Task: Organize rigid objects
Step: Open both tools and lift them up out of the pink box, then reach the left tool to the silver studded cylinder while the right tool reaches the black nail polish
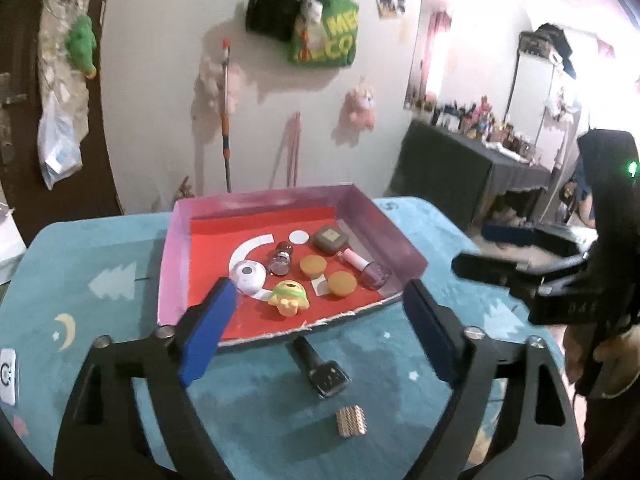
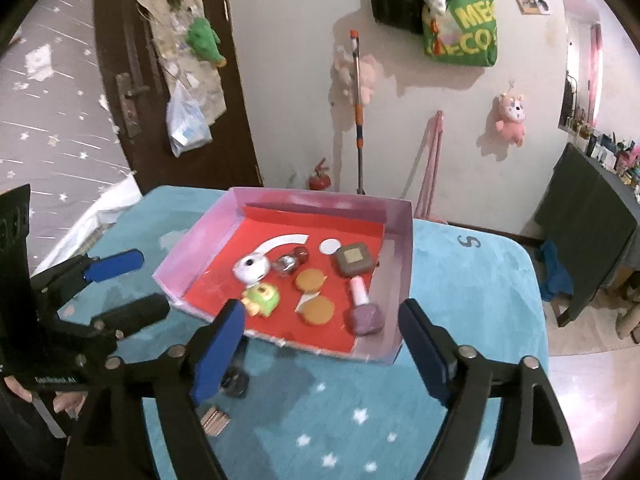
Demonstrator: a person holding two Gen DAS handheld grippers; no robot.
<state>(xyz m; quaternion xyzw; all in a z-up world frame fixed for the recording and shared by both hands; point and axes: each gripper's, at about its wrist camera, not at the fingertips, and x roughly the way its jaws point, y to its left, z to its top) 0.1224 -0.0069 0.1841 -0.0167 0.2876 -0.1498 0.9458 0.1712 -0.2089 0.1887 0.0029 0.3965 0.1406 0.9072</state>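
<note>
Left wrist view: box [image 1: 182, 240] holds toy [image 1: 288, 298], bottles, discs.

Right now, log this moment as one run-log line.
left hand-held gripper: open, empty | right hand-held gripper: open, empty | tray: holds small items | dark bottle, gold block: on mat, outside tray

A green bag [image 2: 460, 34] and pink plush toy [image 2: 511, 119] are hanging on the wall while a mop [image 2: 358, 112] is leaning below.
</note>
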